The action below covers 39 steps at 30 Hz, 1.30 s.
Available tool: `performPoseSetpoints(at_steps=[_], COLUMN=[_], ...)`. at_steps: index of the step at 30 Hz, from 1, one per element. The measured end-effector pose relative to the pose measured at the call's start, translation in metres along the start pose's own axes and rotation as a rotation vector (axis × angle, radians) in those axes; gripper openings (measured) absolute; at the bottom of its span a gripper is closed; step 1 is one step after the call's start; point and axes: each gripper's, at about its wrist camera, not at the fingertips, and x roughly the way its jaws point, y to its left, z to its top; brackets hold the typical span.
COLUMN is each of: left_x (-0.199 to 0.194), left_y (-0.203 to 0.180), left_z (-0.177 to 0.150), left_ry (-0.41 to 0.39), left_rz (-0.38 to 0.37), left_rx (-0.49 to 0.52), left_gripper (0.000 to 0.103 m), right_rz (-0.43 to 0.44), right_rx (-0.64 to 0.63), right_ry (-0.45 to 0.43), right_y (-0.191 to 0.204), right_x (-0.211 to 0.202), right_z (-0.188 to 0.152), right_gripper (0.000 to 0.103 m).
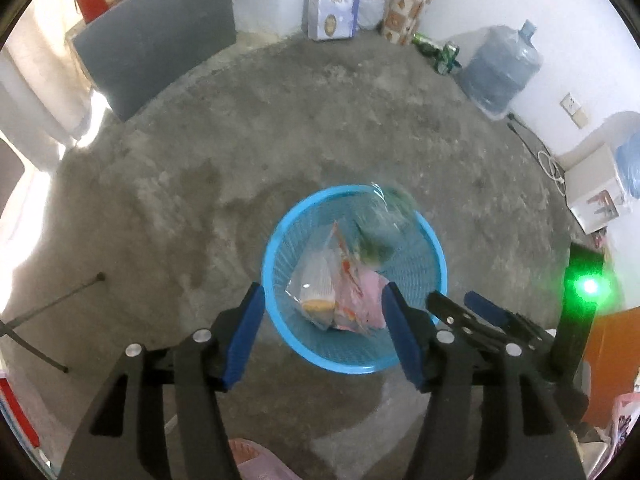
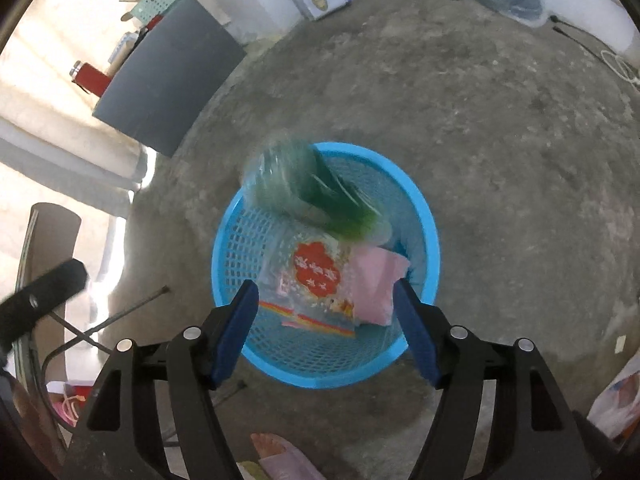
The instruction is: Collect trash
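- Hovering above a blue mesh basket (image 1: 420, 276) on the concrete floor (image 1: 280, 128), the left claw (image 1: 320, 320) points steeply down, its jaws apart with nothing between them.
- The right claw (image 2: 326, 320) hangs over the same basket, jaws likewise spread and gripping nothing.
- A blurred green-and-clear plastic bottle (image 2: 304, 192) lies at the basket's far rim, apart from both claws.
- Inside the basket sit a clear snack bag with a red label (image 2: 316, 272) and a pink wrapper (image 2: 376, 284).
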Motion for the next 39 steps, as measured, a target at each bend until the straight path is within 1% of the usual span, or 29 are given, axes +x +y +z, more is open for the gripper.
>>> performPoseSetpoints(at_steps=[4, 9, 12, 14, 18, 21, 23, 25, 27, 28, 29, 31, 32, 33, 35, 36, 37, 39], left_x=[-0.027, -0.068, -0.102, -0.124, -0.168, -0.202, -0.223, -0.246, -0.261, -0.273, -0.28, -0.295, -0.3, -0.307, -0.32, -0.326, -0.333, -0.343], left_y=[0.003, 0.002, 0.006, 0.012, 0.024, 0.035, 0.045, 0.062, 0.074, 0.085, 0.092, 0.109, 0.114, 0.12, 0.13, 0.135, 0.14, 0.15], left_z=[-0.004, -0.016, -0.032, -0.046, -0.082, -0.124, -0.155, -0.195, -0.224, -0.244, -0.258, -0.288, -0.297, -0.312, -0.336, -0.348, -0.363, -0.385], left_ry=[-0.039, -0.095, -0.139, -0.161, -0.207, -0.229, -0.255, -0.285, -0.308, -0.325, -0.334, -0.361, -0.369, -0.381, -0.419, -0.437, -0.462, -0.504], left_rz=[-0.012, -0.041, -0.066, -0.097, -0.136, -0.141, -0.144, -0.117, -0.108, -0.094, -0.078, -0.029, -0.001, 0.047, 0.095, 0.114, 0.141, 0.175], left_rx=[-0.02, -0.014, -0.02, -0.037, -0.062, -0.074, -0.091, -0.143, -0.172, -0.201, -0.223, -0.261, -0.272, -0.284, -0.306, -0.321, -0.345, -0.384], left_gripper=[0.064, 0.068, 0.072, 0.075, 0.078, 0.079, 0.084, 0.086, 0.086, 0.087, 0.087, 0.088, 0.088, 0.088, 0.089, 0.09, 0.093, 0.098], right_rz=[-0.01, -0.011, -0.012, -0.004, 0.014, 0.028, 0.041, 0.057, 0.082, 0.091, 0.093, 0.077, 0.071, 0.071, 0.075, 0.073, 0.071, 0.062], right_rx=[-0.015, -0.027, -0.021, -0.021, -0.048, -0.096, -0.138, -0.168, -0.204, -0.227, -0.258, -0.331, -0.378, -0.418, -0.488, -0.522, -0.547, -0.606], right_ry=[-0.025, -0.056, -0.069, -0.081, -0.124, -0.156, -0.18, -0.198, -0.212, -0.216, -0.219, -0.227, -0.232, -0.236, -0.258, -0.281, -0.299, -0.344], right_y=[-0.003, -0.009, -0.012, -0.011, -0.001, 0.015, 0.028, 0.041, 0.056, 0.064, 0.075, 0.095, 0.109, 0.12, 0.143, 0.154, 0.161, 0.182], right_x=[-0.016, -0.039, -0.056, -0.072, -0.102, -0.128, -0.143, -0.158, -0.169, -0.172, -0.175, -0.179, -0.182, -0.185, -0.193, -0.199, -0.203, -0.213], right_z=[-0.007, -0.022, -0.033, -0.043, -0.062, -0.08, -0.093, -0.107, -0.122, -0.129, -0.137, -0.151, -0.158, -0.165, -0.177, -0.184, -0.189, -0.202], right_gripper=[0.067, 0.067, 0.067, 0.067, 0.07, 0.074, 0.078, 0.082, 0.085, 0.087, 0.089, 0.09, 0.09, 0.091, 0.095, 0.095, 0.095, 0.095])
